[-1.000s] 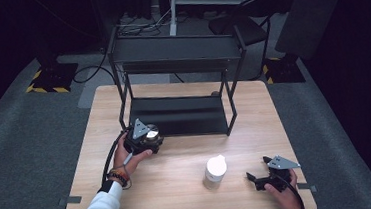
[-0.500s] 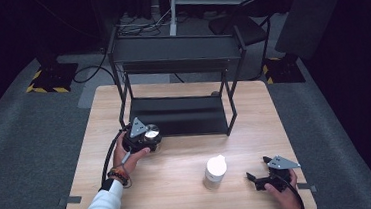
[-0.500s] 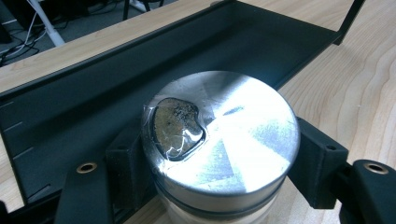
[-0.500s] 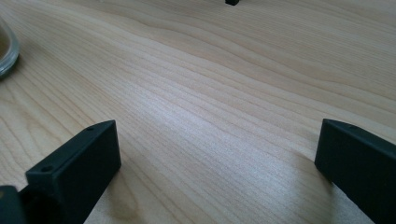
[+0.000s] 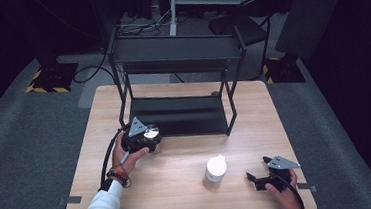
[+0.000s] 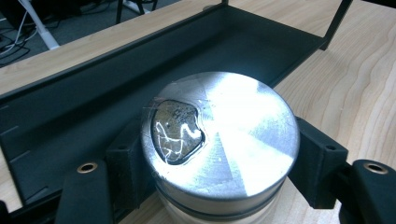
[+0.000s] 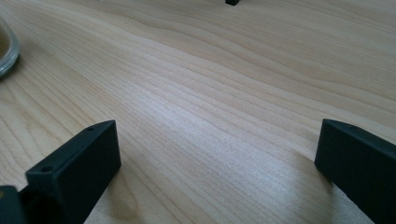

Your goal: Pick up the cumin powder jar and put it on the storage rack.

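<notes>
Left gripper (image 5: pixel 148 140) clamped on a silver-lidded jar (image 6: pixel 219 149) beside the black rack (image 5: pixel 177 115), right gripper (image 5: pixel 259 178) spread wide, empty, near white bottle (image 5: pixel 215 171) on table (image 5: pixel 180 195).

Upright silver-lidded jar (image 6: pixel 219 144) beside black rack (image 5: pixel 177 116)

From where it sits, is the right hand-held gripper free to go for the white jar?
Probably yes: the right hand-held gripper has open, empty jaws, and bare table lies between it and the white jar.
</notes>
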{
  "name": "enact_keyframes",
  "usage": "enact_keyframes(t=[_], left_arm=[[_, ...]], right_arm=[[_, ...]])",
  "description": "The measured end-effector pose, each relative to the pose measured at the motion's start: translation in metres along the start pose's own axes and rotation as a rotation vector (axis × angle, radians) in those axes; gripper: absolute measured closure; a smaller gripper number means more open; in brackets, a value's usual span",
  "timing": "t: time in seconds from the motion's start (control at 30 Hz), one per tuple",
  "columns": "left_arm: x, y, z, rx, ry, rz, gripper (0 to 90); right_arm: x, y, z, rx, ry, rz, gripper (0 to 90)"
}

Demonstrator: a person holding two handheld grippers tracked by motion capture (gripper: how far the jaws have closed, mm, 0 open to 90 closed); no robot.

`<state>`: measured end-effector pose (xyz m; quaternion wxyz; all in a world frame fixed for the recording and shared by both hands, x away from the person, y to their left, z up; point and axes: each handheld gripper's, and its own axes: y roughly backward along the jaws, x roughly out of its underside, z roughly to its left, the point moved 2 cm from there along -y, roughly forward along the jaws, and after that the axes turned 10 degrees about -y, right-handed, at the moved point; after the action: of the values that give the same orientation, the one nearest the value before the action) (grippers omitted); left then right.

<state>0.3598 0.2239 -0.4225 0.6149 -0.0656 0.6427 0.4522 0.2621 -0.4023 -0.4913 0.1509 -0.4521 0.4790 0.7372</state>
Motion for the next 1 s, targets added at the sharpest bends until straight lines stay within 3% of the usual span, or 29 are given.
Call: enact_keyframes(t=[0.07, 0.43, 0.53, 0.6, 0.63, 0.67, 0.7, 0.9, 0.93, 1.0], left_arm=[[-0.003, 0.004, 0.002, 0.002, 0.020, -0.015, 31.6], [-0.042, 0.030, 0.017, 0.010, 0.020, -0.072, 31.6], [-0.067, 0.043, 0.022, 0.010, -0.004, -0.084, 31.6], [-0.072, 0.045, 0.024, 0.014, -0.008, -0.083, 31.6], [-0.087, 0.050, 0.026, 0.011, -0.020, -0.080, 31.6], [-0.087, 0.050, 0.026, 0.011, -0.020, -0.080, 31.6], [-0.099, 0.053, 0.029, 0.018, -0.031, -0.081, 31.6], [-0.133, 0.064, 0.035, 0.030, -0.053, -0.130, 31.6], [-0.133, 0.064, 0.035, 0.030, -0.053, -0.130, 31.6], [-0.151, 0.067, 0.039, 0.042, -0.063, -0.138, 31.6]], right_arm=[[0.000, 0.000, 0.000, 0.000, 0.000, 0.000, 0.0], [0.000, 0.000, 0.000, -0.001, 0.001, 0.000, 0.0], [0.000, 0.000, 0.000, -0.002, 0.001, 0.000, 0.0], [0.000, 0.000, 0.000, -0.003, 0.002, 0.000, 0.0], [0.000, 0.000, 0.000, -0.004, 0.002, 0.001, 0.0], [0.000, 0.000, 0.000, -0.004, 0.002, 0.001, 0.0], [0.000, 0.000, 0.000, -0.004, 0.002, 0.001, 0.0], [0.000, 0.000, 0.000, -0.005, 0.003, 0.001, 0.0], [0.000, 0.000, 0.000, -0.005, 0.003, 0.001, 0.0], [0.000, 0.000, 0.000, -0.005, 0.001, 0.001, 0.0]])
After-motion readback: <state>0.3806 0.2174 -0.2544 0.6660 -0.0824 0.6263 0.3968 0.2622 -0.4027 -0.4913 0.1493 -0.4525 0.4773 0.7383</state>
